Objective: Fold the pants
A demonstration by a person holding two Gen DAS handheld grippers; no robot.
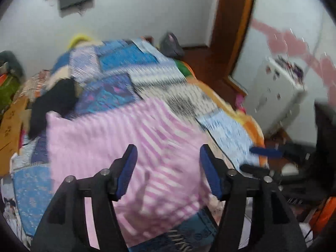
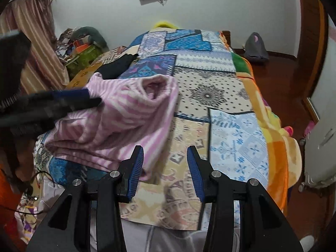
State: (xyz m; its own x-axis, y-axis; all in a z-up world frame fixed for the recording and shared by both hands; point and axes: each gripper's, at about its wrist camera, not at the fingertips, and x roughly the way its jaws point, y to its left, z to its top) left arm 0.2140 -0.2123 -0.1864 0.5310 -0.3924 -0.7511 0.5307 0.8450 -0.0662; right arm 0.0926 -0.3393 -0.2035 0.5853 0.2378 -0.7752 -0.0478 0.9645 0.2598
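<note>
On the patchwork bed (image 2: 210, 96), folded pink pants (image 2: 117, 124) lie lengthwise, leg opening far.

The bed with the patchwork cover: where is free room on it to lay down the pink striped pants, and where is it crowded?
Free: the patchwork bed cover between the pink striped fleece pants and the orange blanket edge, from the near edge up to the blue patches. Crowded: the left side, where the pants lie bunched with a black garment behind them.
</note>
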